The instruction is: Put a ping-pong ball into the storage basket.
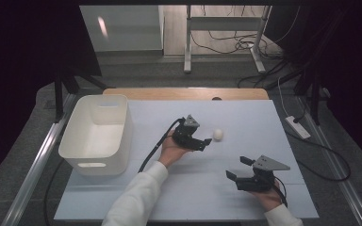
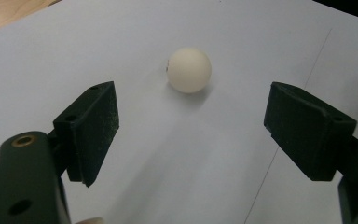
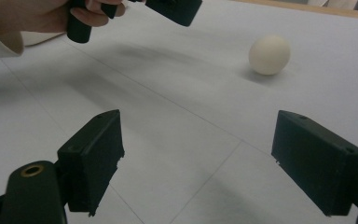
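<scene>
While the white ball (image 1: 218, 134) lies loose on the bench (image 1: 245, 117) just past the left gripper (image 1: 201, 142), a glancing touch could roll it away. Left gripper view: jaws wide apart, empty, ball (image 2: 189, 69) beyond them. Right gripper view: right gripper (image 3: 196, 163) likewise agape, empty, ball (image 3: 269, 55) well off.

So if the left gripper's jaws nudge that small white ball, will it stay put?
Probably not. The small white ball is round and sits free on the flat white table, so it likely rolls. It looks light, like a ping-pong ball.
</scene>
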`<state>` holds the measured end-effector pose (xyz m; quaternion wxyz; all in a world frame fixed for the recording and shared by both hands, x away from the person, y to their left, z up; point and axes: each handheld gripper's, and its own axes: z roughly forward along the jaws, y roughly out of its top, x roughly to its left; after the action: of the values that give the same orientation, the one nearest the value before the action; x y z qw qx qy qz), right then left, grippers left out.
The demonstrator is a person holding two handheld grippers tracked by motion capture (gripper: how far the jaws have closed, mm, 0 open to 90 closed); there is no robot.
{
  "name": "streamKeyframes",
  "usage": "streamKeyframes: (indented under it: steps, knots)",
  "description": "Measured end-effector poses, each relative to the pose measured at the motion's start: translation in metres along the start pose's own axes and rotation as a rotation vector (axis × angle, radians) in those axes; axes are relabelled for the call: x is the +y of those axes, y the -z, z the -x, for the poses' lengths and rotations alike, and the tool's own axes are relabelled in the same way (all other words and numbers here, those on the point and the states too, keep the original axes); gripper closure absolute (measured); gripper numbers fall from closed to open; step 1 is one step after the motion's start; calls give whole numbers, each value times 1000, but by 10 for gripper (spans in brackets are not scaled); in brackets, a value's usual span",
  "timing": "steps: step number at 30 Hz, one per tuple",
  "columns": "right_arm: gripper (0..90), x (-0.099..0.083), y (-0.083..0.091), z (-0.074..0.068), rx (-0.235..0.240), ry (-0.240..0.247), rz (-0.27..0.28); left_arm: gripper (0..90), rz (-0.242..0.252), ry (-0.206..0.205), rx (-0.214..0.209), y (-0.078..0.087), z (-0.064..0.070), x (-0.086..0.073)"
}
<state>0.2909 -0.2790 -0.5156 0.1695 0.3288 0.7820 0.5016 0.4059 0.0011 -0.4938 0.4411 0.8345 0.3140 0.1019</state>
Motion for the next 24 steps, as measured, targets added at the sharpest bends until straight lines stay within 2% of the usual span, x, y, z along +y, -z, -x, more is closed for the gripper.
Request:
streamKeyframes:
  steps: [8, 14, 20, 24]
  knots:
    - [164, 0, 0, -2, 2, 3, -6, 189, -8, 4, -19, -13, 0, 3]
    - [164, -1, -2, -3, -1, 3, -15, 189, -24, -7, -13, -17, -1, 5]
    - [164, -1, -3, -2, 3, 5, -19, 190, -23, 27, -7, -21, -3, 6]
    - [164, -1, -2, -2, 2, 5, -17, 190, -36, 35, -4, -27, -5, 7]
